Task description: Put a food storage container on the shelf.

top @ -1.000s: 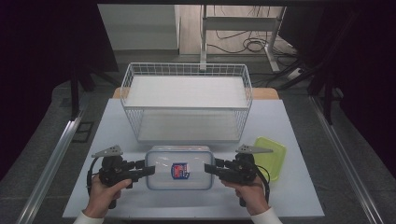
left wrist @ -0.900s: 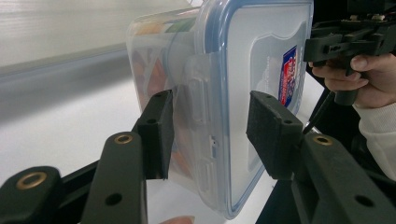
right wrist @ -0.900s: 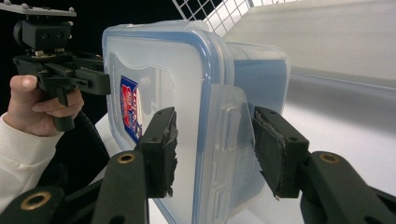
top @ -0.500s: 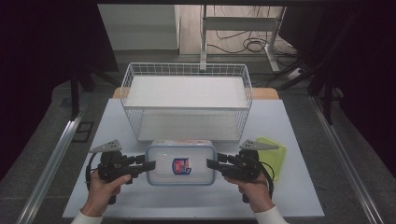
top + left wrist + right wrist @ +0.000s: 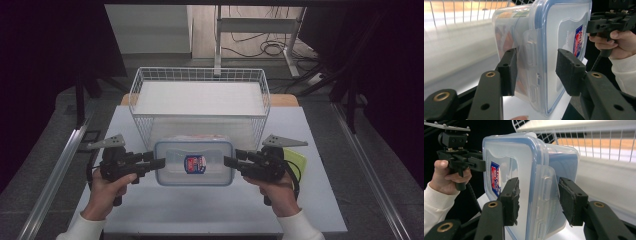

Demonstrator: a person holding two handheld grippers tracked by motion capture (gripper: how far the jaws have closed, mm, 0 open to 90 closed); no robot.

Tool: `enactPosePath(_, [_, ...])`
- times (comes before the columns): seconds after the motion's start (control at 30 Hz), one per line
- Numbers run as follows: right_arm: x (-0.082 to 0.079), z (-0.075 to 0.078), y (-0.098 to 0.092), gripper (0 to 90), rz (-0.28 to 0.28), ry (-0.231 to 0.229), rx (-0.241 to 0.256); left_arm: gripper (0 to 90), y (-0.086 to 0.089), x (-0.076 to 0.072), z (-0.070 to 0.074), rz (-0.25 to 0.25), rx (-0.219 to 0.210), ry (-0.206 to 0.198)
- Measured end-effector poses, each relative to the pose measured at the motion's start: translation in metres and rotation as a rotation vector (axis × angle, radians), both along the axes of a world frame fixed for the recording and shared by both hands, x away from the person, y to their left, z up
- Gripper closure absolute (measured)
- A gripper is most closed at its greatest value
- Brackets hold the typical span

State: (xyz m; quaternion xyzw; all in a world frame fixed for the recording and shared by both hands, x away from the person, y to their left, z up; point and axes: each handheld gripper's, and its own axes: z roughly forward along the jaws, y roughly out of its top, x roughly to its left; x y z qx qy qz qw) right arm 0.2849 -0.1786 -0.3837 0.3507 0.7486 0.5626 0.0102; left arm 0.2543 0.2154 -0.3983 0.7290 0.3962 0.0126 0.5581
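Now mid-carry — both grippers, left [image 5: 159,162] and right [image 5: 229,161], pinch the clear lidded plastic container [image 5: 194,162] by its ends; next, lift it over the white wire basket [image 5: 200,102] rim.

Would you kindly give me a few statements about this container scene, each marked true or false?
1. The lidded plastic container sits between the left hand-held gripper and the right hand-held gripper. True.
2. The container's lid is off. False: the lid is on.
3. A wire basket stands beyond the container. True.
4. The green lid lies inside the basket. False: it lies on the table, behind the right hand.
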Motion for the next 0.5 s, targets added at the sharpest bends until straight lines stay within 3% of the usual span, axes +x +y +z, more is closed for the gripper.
enactPosePath(0.3, [0.006,0.04,0.001,52.2,-0.009,-0.054,0.008,52.5,0.0,0.009,0.04,-0.003,0.006,-0.065])
enactPosePath(0.5, [0.013,0.064,0.001,52.1,-0.009,-0.082,-0.001,52.4,0.0,0.016,0.058,0.0,0.006,-0.091])
